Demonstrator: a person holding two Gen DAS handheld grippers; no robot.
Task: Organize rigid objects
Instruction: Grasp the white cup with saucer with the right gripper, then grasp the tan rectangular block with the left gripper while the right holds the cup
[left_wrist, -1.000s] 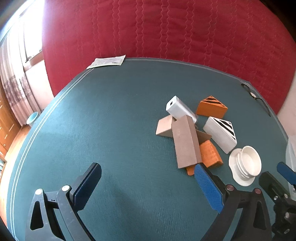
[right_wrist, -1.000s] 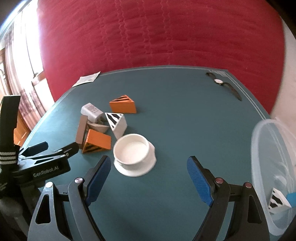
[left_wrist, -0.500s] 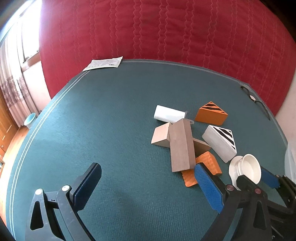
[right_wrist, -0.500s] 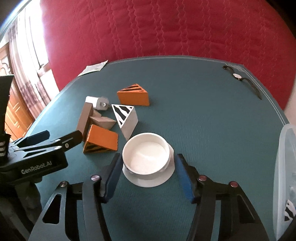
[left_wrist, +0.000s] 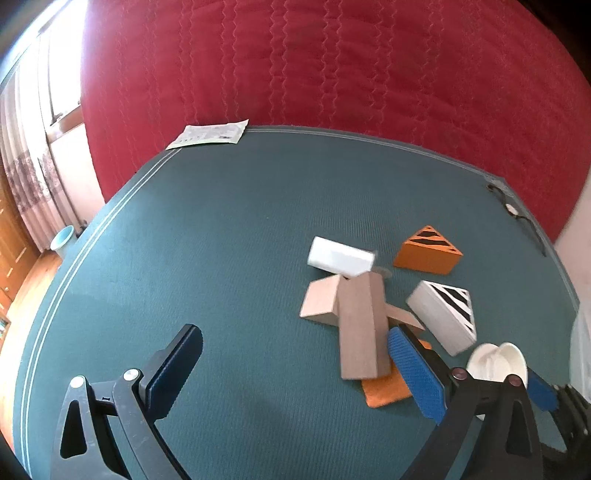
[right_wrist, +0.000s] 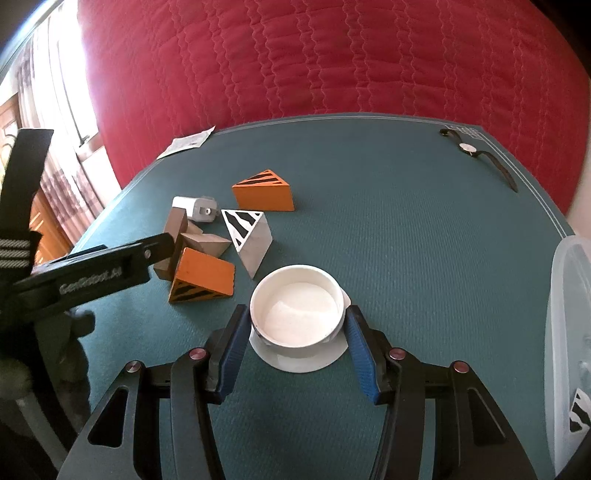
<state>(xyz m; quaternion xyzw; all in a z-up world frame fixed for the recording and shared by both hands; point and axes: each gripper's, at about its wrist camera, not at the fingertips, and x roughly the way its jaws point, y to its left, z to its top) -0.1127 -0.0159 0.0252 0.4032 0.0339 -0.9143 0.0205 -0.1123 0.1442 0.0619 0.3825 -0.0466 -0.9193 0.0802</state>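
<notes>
A white bowl stands on a white saucer on the green table. My right gripper is shut on it, one blue pad against each side of its wall. To the left lies a heap: two orange striped wedges, a white striped wedge, brown wooden blocks and a white plug-like piece. My left gripper hangs open over bare cloth, its right finger beside the long brown block. The bowl shows partly behind that finger.
A clear plastic bin stands at the right table edge with a striped piece inside. A wristwatch lies at the far right corner, a paper sheet at the far left edge. Red quilted fabric backs the table.
My right gripper moved up to the bowl and its jaws closed onto the bowl's sides. The white plug-like piece turned over onto its side. The left gripper stayed open and hardly moved.
</notes>
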